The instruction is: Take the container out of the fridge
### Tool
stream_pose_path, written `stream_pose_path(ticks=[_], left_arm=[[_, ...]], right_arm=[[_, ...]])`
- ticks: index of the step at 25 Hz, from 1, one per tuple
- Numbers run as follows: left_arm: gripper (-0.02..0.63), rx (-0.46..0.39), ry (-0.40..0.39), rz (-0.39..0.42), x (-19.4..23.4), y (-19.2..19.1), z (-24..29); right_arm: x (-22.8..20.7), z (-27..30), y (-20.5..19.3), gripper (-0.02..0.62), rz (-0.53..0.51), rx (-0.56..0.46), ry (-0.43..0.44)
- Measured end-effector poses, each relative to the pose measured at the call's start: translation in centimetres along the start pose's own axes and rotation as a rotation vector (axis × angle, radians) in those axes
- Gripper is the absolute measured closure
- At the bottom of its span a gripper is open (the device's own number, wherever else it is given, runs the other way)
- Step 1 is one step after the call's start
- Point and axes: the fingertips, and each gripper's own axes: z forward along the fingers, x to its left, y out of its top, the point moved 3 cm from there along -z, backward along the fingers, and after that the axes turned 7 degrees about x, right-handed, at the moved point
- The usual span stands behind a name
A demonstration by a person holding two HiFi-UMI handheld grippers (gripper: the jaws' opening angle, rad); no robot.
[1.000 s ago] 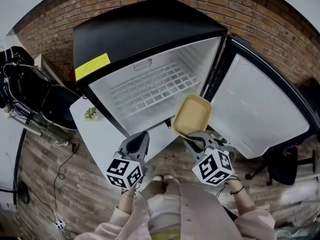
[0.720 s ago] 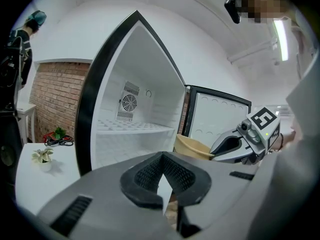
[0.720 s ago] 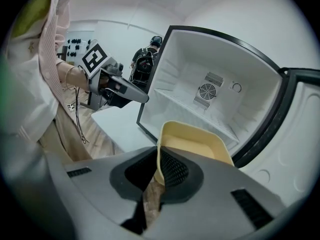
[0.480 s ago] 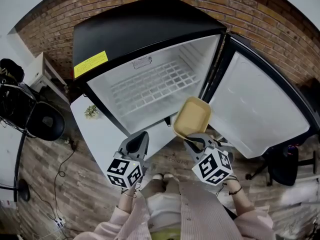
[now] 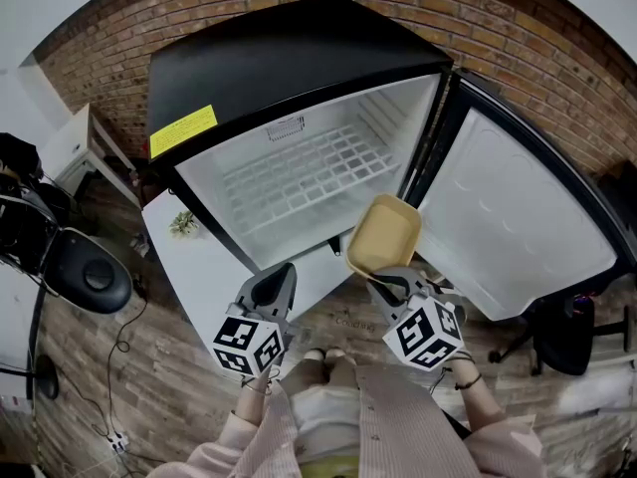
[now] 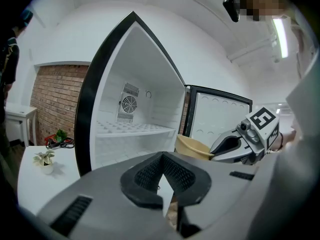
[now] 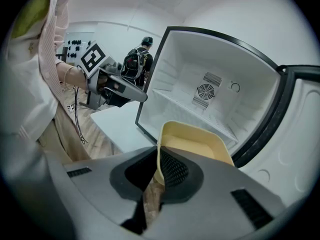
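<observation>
1. Little has moved among the task's things since the earlier frames; the container (image 5: 382, 235) and both grippers hold the same positions, while the black chair (image 5: 85, 279) at the left edge shows lower in the head view, probably from a shift of the head.
2. Right gripper (image 5: 384, 281): jaws nearly together, pinching the near rim of the yellow container between the pads; the rim grip leaves the tray's open side up and roughly level.
3. Container location: outside the fridge (image 5: 289, 58), in the air in front of the lower right part of the opening, beside the open door (image 5: 508, 217); apart from the wire shelf (image 5: 304, 172), which is bare.
4. Left gripper (image 5: 276, 279): jaws closed with nothing between them; held low before the fridge, well apart from the container, presumably parked clear of the working hand.
5. Door stands swung wide to the right, giving the right arm a free path.
6. Judgement: removal appears essentially done; what remains is carrying the container off, perhaps to the white table (image 5: 199, 267) on the left; a one-sided rim pinch risks the tray tilting.
</observation>
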Motion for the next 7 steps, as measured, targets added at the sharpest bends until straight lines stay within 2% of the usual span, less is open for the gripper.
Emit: stream_pose_path(ticks=[7], left_arm=[[0.615,0.0,0.002,0.0,0.25,0.02,-0.02]], right_arm=[[0.01,0.16,0.14,0.575,-0.002,-0.003,0.001]])
